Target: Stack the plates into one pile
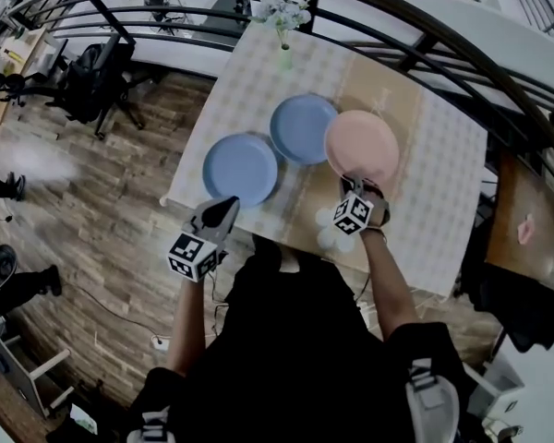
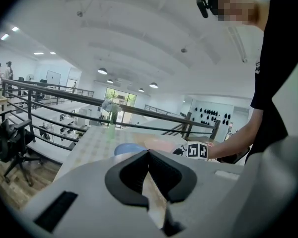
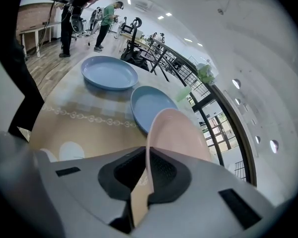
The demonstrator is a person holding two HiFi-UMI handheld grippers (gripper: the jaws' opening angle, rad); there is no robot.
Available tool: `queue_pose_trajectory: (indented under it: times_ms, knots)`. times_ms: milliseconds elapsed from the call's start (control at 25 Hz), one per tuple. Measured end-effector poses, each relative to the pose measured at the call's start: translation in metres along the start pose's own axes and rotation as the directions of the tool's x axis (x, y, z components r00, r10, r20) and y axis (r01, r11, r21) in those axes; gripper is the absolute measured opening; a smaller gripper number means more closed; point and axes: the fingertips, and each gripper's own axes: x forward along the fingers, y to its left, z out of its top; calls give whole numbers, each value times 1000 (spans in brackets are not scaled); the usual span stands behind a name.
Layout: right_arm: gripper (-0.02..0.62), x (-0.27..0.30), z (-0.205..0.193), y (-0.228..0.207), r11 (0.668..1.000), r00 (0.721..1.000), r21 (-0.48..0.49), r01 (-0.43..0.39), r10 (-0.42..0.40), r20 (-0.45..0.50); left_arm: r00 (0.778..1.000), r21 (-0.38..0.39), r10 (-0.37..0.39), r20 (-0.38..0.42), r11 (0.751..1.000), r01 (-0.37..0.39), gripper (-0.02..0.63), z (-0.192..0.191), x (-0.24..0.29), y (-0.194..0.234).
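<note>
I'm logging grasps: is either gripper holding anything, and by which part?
The right gripper holds the pink plate by its near rim; the left gripper is shut on nothing.

Three plates sat in a row across the table: the left plate closest to the near edge, the middle plate just beside it and further back, and the right plate next along, its rim overlapping the middle plate's in the head view. A vase stood behind the middle plate at the far edge. The right gripper clamped the right plate's near rim, and the left gripper hung at the near edge, just before the left plate.
</note>
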Motion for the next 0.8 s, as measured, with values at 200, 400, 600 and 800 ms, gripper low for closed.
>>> queue_pose_trajectory:
  times_ms: [200, 400, 600, 800]
  knots:
    - [12, 8, 25, 2, 1000, 1000, -29, 11, -11, -4, 1000, 3, -21, -2, 1000, 21, 2, 2, -4, 21]
    - [13, 17, 46, 7, 999, 1000, -35, 2, -2, -7, 999, 28, -28, -16, 999, 28, 2, 5, -9, 43]
    - [14, 29, 64, 12, 999, 1000, -42, -3, 3, -3, 1000, 27, -30, -6, 999, 30, 2, 8, -13, 61]
    - [14, 37, 83, 16, 999, 1000, -53, -7, 7, 6, 1000, 25, -28, -13, 999, 28, 3, 7, -19, 75]
